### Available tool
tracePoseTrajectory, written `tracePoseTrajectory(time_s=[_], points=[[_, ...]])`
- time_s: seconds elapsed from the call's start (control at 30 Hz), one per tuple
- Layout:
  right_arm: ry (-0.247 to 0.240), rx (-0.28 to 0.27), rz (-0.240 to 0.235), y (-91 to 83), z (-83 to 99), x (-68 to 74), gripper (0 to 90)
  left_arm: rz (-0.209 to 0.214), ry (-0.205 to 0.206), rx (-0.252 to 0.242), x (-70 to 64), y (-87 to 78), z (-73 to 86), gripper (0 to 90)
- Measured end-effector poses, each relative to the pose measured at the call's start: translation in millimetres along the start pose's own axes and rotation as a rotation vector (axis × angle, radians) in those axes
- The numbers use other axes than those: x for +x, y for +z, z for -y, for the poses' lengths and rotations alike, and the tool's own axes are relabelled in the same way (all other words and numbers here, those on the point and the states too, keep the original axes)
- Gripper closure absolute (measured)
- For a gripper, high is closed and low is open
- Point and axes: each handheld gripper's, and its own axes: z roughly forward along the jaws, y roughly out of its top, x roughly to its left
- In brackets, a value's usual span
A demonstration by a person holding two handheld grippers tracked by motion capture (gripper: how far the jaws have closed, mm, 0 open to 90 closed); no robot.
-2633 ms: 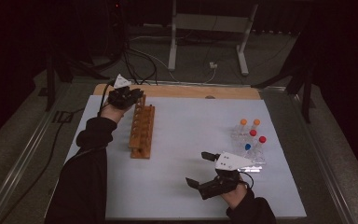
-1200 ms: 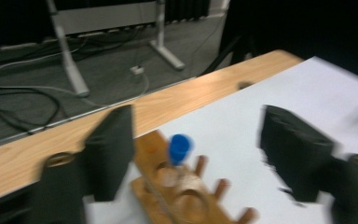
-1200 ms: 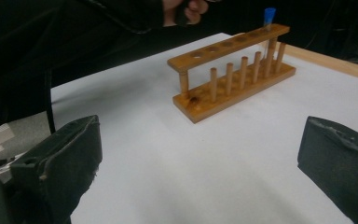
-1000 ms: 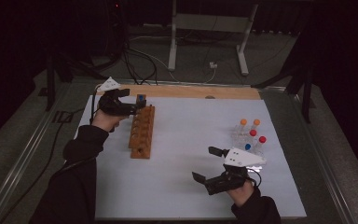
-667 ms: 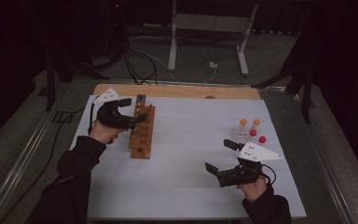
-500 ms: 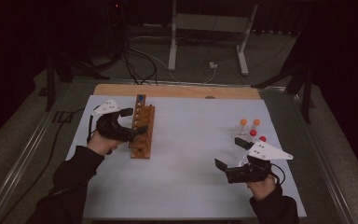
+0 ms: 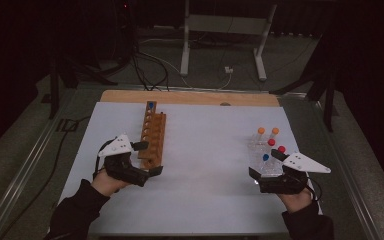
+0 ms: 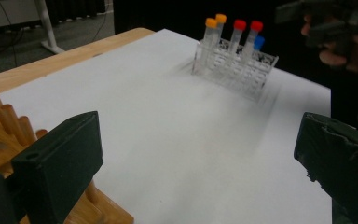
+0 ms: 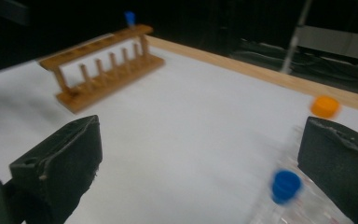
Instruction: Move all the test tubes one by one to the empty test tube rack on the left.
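High view shows a white table (image 7: 205,165) with two racks on it. On the left stands a brown wooden rack (image 7: 152,134). One tube with a blue cap (image 7: 150,105) sits at its far end. The left gripper (image 7: 147,159) is at the near end of this rack. Its jaws are wide open, one on each side of the rack's near end, and they hold nothing.

On the right stands a clear plastic rack (image 7: 266,152). It holds tubes with two orange caps (image 7: 261,130), two red caps (image 7: 271,142) and one blue cap. The right gripper (image 7: 263,165) is at the near side of this rack, by the blue-capped tube (image 7: 265,157). Its jaws are wide open too and hold nothing.

Right gripper view shows the blue cap (image 9: 286,184) between its two black jaws, but not touching them.
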Motion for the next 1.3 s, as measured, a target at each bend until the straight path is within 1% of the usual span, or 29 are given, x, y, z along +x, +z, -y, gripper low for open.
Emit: tracePoseTrajectory(time_s=[0.03, 0.07, 0.1, 0.13, 0.17, 0.2, 0.23, 0.27, 0.3, 0.33, 0.37, 0.4, 0.43, 0.47, 0.5, 0.53, 0.57, 0.63, 0.7, 0.77, 0.87, 0.9, 0.93, 1.0, 1.13, 1.23, 1.27, 1.3], points=[[0.011, 0.009, 0.018, 0.4, 1.4, -2.3, 0.0, 0.003, 0.012, 0.002, -5.0, -0.1, 3.3, 2.0], [0.011, 0.009, 0.018, 0.4, 1.4, -2.3, 0.0, 0.003, 0.012, 0.002, -5.0, -0.1, 3.3, 2.0], [0.026, 0.015, 0.024, -0.3, 4.8, -6.1, 0.0, 0.007, 0.014, 0.005, -7.1, 0.4, 4.6, 2.0], [0.026, 0.026, 0.04, 0.0, 6.4, -7.4, 0.0, 0.008, 0.022, 0.009, -8.6, 0.4, 5.6, 2.0], [0.026, 0.036, 0.041, -0.1, 8.4, -8.6, 0.0, 0.009, 0.023, 0.01, -9.8, 0.4, 6.4, 2.0], [0.026, 0.047, 0.054, 0.2, 10.4, -9.3, 2.3, 0.013, 0.025, 0.01, -11.3, 0.1, 7.6, 1.9], [0.024, 0.052, 0.074, 0.0, 12.9, -10.2, 2.3, 0.013, 0.025, 0.01, -11.3, 0.1, 7.6, 2.0], [0.024, 0.052, 0.074, 0.0, 12.9, -10.2, 6.4, 0.015, 0.024, 0.009, -11.7, 0.0, 8.0, 2.0], [0.03, 0.08, 0.099, 0.7, 17.6, -13.5, 10.5, 0.019, 0.023, 0.009, -12.0, -0.1, 8.2, 2.0], [0.033, 0.093, 0.108, 0.5, 19.6, -15.1, 19.1, 0.021, 0.021, 0.008, -12.8, 0.1, 8.8, 2.0], [0.029, 0.102, 0.116, 0.4, 21.7, -16.3, 23.8, 0.021, 0.021, 0.008, -12.8, 0.1, 8.8, 2.0], [0.029, 0.102, 0.116, 0.4, 21.7, -16.3, 23.8, 0.026, 0.019, 0.009, -12.7, 0.5, 9.1, 2.0], [0.051, 0.123, 0.128, 2.7, 24.8, -18.2, 33.1, 0.025, 0.021, 0.009, -12.8, 0.7, 9.3, 2.0], [0.052, 0.142, 0.136, 4.6, 26.1, -19.3, 37.8, 0.029, 0.019, 0.01, -12.8, 1.0, 9.5, 2.0], [0.057, 0.159, 0.142, 6.4, 27.4, -19.9, 39.3, 0.034, 0.016, 0.012, -12.9, 1.4, 9.7, 2.0], [0.057, 0.159, 0.142, 6.4, 27.4, -19.9, 39.3, 0.033, 0.018, 0.014, -13.0, 1.7, 9.8, 2.0], [0.06, 0.173, 0.144, 8.2, 28.7, -20.6, 43.3, 0.032, 0.018, 0.016, -12.9, 1.9, 9.9, 2.0], [0.075, 0.192, 0.161, 12.4, 31.4, -22.9, 54.8, 0.033, 0.017, 0.013, -12.9, 1.8, 10.2, 2.0], [0.082, 0.197, 0.169, 15.1, 31.7, -24.7, 60.3, 0.033, 0.019, 0.014, -12.8, 1.6, 10.0, 2.0], [0.081, 0.203, 0.17, 16.5, 31.8, -25.6, 61.5, 0.031, 0.018, 0.013, -12.6, 1.6, 9.9, 2.0], [0.077, 0.216, 0.168, 21.5, 32.1, -26.0, 67.6, 0.037, 0.016, 0.02, -11.8, 2.4, 10.6, 2.0], [0.077, 0.216, 0.168, 21.5, 32.1, -26.0, 67.6, 0.038, 0.016, 0.021, -11.4, 2.5, 10.9, 2.0], [0.078, 0.219, 0.169, 23.0, 31.6, -25.8, 71.7, 0.036, 0.014, 0.021, -11.1, 2.9, 11.3, 2.0], [0.073, 0.222, 0.178, 23.7, 31.1, -26.0, 75.0, 0.037, 0.013, 0.022, -10.6, 3.2, 11.8, 2.0], [0.07, 0.221, 0.179, 23.6, 30.8, -27.3, 76.4, 0.03, 0.021, 0.023, -10.9, 3.2, 11.8, 2.0], [0.054, 0.198, 0.183, 19.4, 25.2, -25.5, 76.8, 0.027, 0.021, 0.025, -10.3, 3.4, 12.2, 2.0], [0.054, 0.198, 0.183, 19.4, 25.2, -25.5, 76.8, 0.029, 0.021, 0.026, -10.0, 3.4, 12.3, 2.0], [0.045, 0.174, 0.188, 15.2, 19.5, -23.8, 76.8, 0.03, 0.018, 0.025, -9.9, 3.4, 12.2, 2.0]])
